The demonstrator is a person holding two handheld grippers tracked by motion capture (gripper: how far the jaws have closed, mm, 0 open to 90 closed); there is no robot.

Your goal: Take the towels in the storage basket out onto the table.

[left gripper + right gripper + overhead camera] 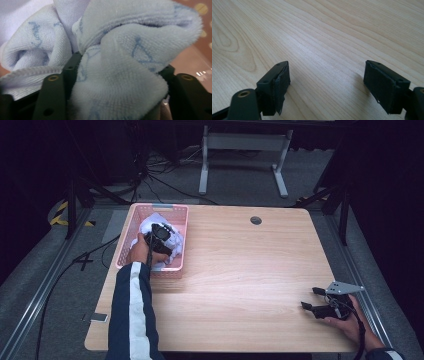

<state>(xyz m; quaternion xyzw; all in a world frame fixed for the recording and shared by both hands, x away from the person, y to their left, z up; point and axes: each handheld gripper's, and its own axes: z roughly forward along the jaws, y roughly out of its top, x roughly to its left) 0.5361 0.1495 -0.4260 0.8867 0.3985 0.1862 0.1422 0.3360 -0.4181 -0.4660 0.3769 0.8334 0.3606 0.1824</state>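
Pale wooden tabletop point(240, 270): a light-blue terry towel point(117, 82) is clamped by the left gripper point(159, 238) inside the pink plastic basket point(150, 211); the right gripper point(325, 85) is held apart, empty.

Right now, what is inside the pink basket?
The pink basket holds a bundle of pale blue towels, with the left tool closed on a fold. Whatever lies beneath the towels is covered.

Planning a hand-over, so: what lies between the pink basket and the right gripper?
In the high view, bare wooden tabletop separates the pink basket from the right gripper.
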